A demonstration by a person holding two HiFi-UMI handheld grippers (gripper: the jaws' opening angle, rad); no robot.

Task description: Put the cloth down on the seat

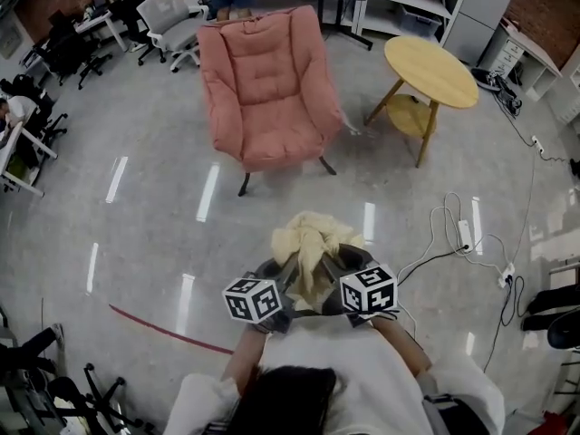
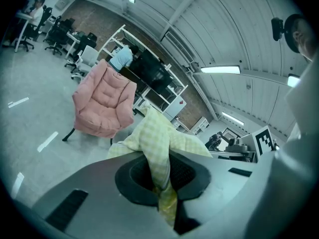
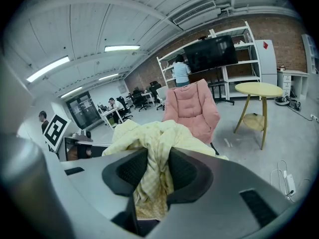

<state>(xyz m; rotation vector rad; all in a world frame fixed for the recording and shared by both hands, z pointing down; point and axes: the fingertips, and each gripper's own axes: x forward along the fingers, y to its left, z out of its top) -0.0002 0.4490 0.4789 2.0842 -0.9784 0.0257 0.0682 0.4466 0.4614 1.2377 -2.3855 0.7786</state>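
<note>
The left hand-held gripper (image 2: 160, 180) and right hand-held gripper (image 3: 149, 183) each clamp bunched folds of the pale-yellow checked cloth (image 1: 311, 241), which is probably light, limp and draping.

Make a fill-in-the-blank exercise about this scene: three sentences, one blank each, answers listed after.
The left gripper and the right gripper are each shut on the pale yellow checked ____.
The padded armchair with dark legs is ____ in colour.
In the head view, the round wooden side table stands to the armchair's ____.
Missing words: cloth, pink, right.
</note>
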